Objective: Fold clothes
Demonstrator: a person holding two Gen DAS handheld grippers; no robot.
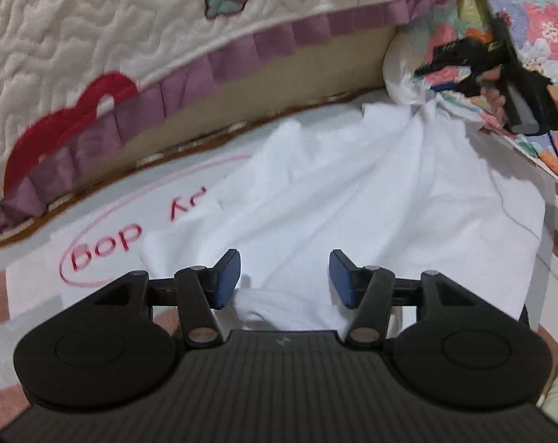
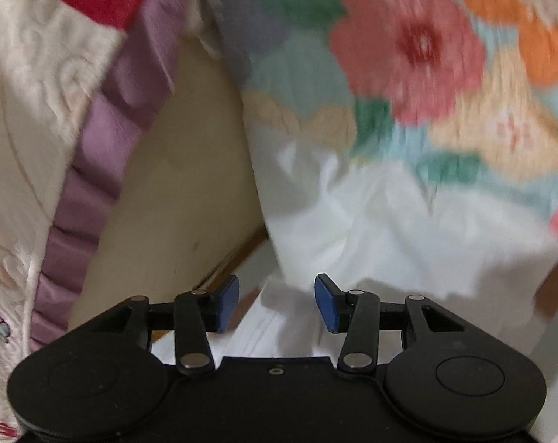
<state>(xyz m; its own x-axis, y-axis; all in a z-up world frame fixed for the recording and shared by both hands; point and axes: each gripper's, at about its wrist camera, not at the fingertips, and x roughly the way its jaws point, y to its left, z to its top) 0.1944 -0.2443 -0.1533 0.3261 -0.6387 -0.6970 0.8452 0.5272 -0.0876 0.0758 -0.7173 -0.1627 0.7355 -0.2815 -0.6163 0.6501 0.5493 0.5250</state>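
A white garment (image 1: 352, 192) lies spread and wrinkled on a pale mat, its far end bunched up at the top right. My left gripper (image 1: 284, 277) hovers over the near edge of the garment, open; a small fold of cloth sits low between the blue pads (image 1: 227, 277) without touching them. Blurred at the top right, the right gripper (image 1: 434, 62) is held by a hand (image 1: 496, 103) at the bunched end. In the right wrist view the right gripper (image 2: 277, 301) is open over the white garment (image 2: 371, 229), nothing pressed between its pads.
The mat carries red lettering inside a pink oval (image 1: 105, 247). A cream quilt with a purple ruffle (image 1: 94, 55) hangs over a beige bed side (image 1: 279, 77) along the far edge. A floral blanket (image 2: 408, 55) lies close at the right.
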